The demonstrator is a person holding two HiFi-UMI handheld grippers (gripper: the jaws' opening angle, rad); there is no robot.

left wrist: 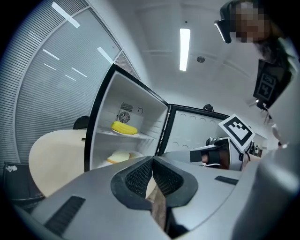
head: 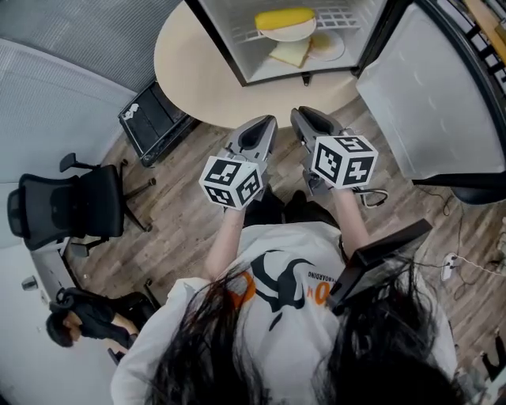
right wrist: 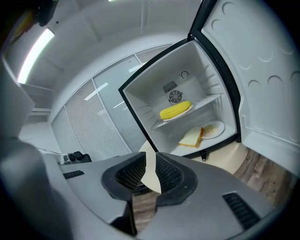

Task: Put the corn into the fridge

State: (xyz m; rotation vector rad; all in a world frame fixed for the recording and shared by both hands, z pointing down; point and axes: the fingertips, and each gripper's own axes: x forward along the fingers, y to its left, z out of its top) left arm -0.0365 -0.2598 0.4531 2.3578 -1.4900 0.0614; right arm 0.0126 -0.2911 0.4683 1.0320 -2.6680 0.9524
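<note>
Round worktop (head: pixel 190 63) at far side carries open fridge (head: pixel 237 32), corn (head: pixel 283 17) on upper shelf (head: pixel 340 16); nearer, left gripper (head: pixel 265 124) fingers (left wrist: pixel 138 178) pressed together, right gripper (head: pixel 304 119) fingers (right wrist: pixel 169 176) narrowly apart, both empty.

The head view looked steeply down from above the person. The open fridge (head: pixel 261 73) sat at top centre, well off. Each gripper view looked along its own jaws, close in the lower frame, toward the fridge interior beyond. All three views shared the shelved corn (head: pixel 285 17).
</note>
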